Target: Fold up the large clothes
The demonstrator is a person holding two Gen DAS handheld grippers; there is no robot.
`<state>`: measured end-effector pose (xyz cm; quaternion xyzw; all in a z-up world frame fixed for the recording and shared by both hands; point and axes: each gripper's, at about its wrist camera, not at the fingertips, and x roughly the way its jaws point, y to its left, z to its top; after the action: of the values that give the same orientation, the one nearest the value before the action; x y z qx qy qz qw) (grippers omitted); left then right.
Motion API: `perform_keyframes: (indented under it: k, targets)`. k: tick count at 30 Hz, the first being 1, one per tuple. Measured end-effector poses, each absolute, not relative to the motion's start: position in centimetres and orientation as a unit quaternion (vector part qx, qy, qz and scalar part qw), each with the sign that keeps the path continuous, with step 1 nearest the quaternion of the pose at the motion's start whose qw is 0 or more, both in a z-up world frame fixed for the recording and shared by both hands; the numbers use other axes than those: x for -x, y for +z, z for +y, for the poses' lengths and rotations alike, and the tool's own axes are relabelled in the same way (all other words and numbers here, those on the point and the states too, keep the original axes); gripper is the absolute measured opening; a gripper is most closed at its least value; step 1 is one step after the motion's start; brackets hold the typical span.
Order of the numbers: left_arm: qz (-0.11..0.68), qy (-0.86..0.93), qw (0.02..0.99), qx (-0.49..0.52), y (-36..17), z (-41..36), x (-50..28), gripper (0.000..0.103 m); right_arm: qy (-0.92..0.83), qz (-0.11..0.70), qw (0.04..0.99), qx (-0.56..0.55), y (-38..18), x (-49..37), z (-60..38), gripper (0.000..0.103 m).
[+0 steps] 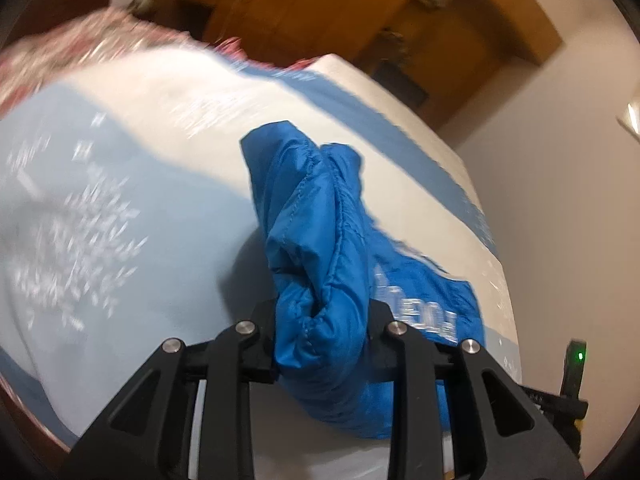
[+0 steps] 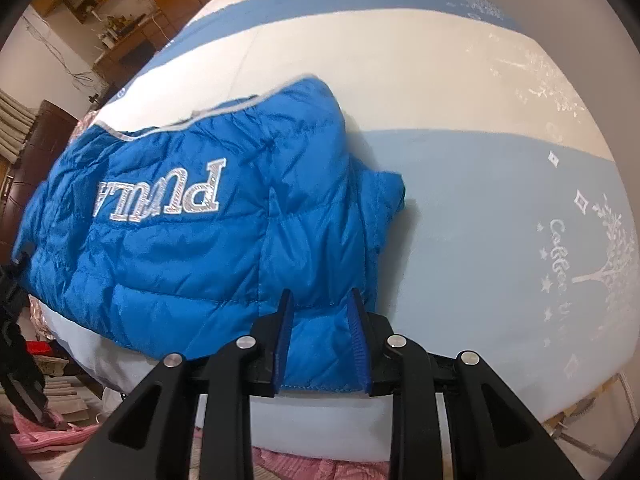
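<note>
A blue puffer jacket (image 2: 180, 240) with silver lettering lies on a bed (image 2: 480, 208) with a light blue and white cover. In the right wrist view my right gripper (image 2: 322, 312) is shut on the jacket's near hem at the bed's front edge. In the left wrist view my left gripper (image 1: 320, 320) is shut on a bunched fold of the jacket (image 1: 316, 240) and holds it raised above the bed (image 1: 120, 200). That fold hides the left fingertips. The left view is motion-blurred.
A red-patterned quilt (image 1: 80, 40) lies at the bed's far end. Wooden cabinets (image 1: 340, 12) stand behind it. Shelves and a dark wooden door (image 2: 36, 140) are beyond the bed on the left. Pink cloth (image 2: 48, 436) lies on the floor below.
</note>
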<state>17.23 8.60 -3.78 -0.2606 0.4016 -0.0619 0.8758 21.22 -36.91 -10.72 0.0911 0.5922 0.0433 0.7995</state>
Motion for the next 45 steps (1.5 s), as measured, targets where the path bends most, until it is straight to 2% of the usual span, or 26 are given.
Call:
perform_keyframes:
  k: [8, 16, 27, 38, 45]
  targets:
    - [0.389, -0.126, 0.895, 0.18, 0.9, -0.3, -18.0, 0.026, 0.055, 0.579, 0.808, -0.094, -9.1, -20.8, -37.2, 0.028]
    - [0.405, -0.192, 0.885, 0.129, 1.5, -8.0, -19.0, 0.026, 0.062, 0.574, 0.811, -0.099, -8.5, -20.5, -38.4, 0.028]
    - [0.462, -0.228, 0.854, 0.079, -3.6, -14.4, -20.9, 0.026, 0.066, 0.579, 0.806, -0.102, -9.0, -20.2, -40.6, 0.027]
    - [0.512, -0.231, 0.824, 0.074, -10.4, -17.1, -21.4, 0.027, 0.074, 0.588, 0.799, -0.1, -9.9, -20.0, -41.7, 0.028]
    - [0.518, -0.235, 0.817, 0.091, -11.8, -16.7, -21.9, 0.029, 0.092, 0.587, 0.799, -0.092, -9.8, -20.9, -40.9, 0.028]
